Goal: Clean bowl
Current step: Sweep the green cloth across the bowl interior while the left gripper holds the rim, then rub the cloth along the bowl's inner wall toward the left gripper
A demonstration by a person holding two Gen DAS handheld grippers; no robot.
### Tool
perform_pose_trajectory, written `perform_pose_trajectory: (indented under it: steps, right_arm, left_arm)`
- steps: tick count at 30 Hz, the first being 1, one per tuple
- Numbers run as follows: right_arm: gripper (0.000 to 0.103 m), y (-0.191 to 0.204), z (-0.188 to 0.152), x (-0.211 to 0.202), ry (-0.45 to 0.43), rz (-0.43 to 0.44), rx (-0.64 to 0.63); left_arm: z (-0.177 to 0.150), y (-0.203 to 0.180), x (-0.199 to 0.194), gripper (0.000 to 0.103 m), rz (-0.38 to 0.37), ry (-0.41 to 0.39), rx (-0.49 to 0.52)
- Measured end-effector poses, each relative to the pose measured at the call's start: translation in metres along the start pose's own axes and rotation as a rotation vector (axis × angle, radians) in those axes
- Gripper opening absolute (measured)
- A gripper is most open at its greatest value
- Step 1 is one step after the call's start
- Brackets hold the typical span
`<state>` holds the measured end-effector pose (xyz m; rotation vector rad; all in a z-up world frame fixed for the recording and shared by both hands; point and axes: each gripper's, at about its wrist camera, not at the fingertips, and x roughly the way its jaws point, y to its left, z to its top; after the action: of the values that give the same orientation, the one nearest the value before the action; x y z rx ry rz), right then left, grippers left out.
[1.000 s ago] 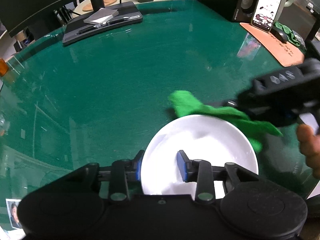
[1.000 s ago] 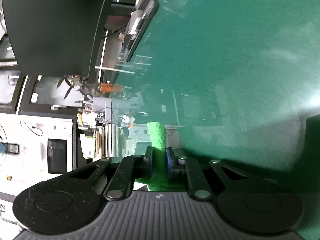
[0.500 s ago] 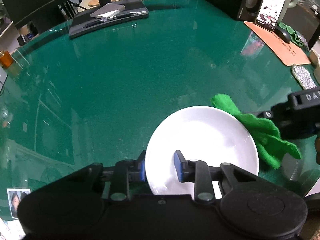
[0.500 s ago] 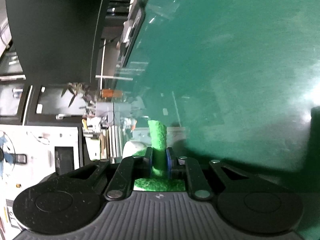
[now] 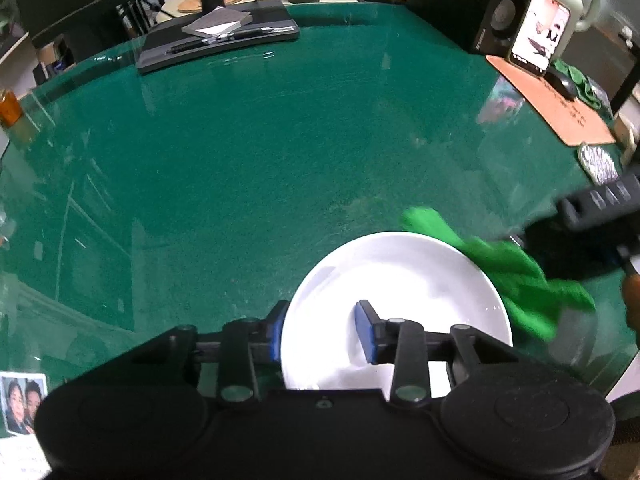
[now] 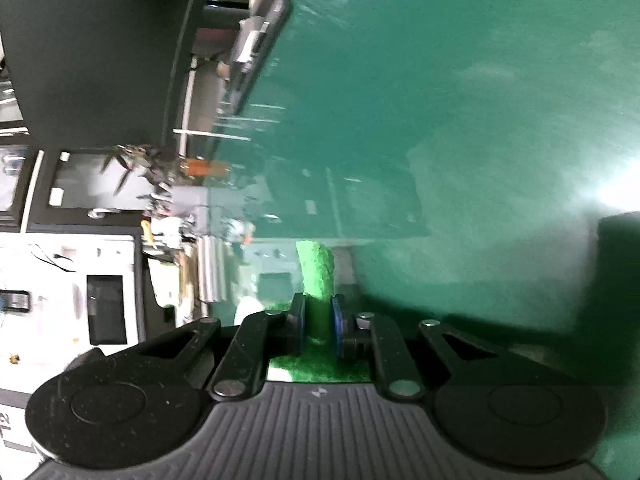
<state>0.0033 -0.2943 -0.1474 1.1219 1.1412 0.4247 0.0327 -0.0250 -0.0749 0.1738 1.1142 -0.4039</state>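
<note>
A white bowl [image 5: 400,280] rests on the green glass table at the near edge in the left wrist view. My left gripper [image 5: 322,330] is shut on the bowl's near rim, one blue pad outside and one inside. A green cloth [image 5: 504,268] drapes over the bowl's right rim. The right gripper's black body [image 5: 592,224] holds the cloth from the right. In the right wrist view, my right gripper [image 6: 318,322] is shut on the green cloth [image 6: 318,268], which sticks up between the pads. The bowl is hidden there.
A dark keyboard tray with a notebook [image 5: 216,36] lies at the far side. A phone on a stand [image 5: 540,36], a speaker [image 5: 496,8] and a brown mat [image 5: 556,104] sit far right. An orange bottle [image 5: 8,108] stands at far left.
The cloth and right gripper swept off the bowl to the right, then came back up over the right rim. The left gripper kept its hold on the bowl.
</note>
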Motion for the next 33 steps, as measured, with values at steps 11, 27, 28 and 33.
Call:
perform_pose_trajectory:
  steps: [11, 27, 28, 33]
  right_arm:
    - [0.015, 0.021, 0.0, 0.028, -0.093, 0.013, -0.072]
    - [0.015, 0.018, -0.014, 0.038, -0.177, -0.028, 0.036]
    - [0.015, 0.019, -0.018, 0.036, -0.187, -0.03, 0.043]
    - [0.015, 0.023, -0.041, 0.025, -0.234, -0.035, 0.088]
  left_arm:
    - [0.001, -0.001, -0.001, 0.036, -0.02, -0.002, 0.062]
    - [0.012, 0.018, 0.004, 0.036, -0.106, 0.029, 0.172]
    - [0.013, 0.021, 0.004, 0.036, -0.11, 0.033, 0.171]
    - [0.017, 0.036, 0.005, 0.036, -0.129, 0.046, 0.192]
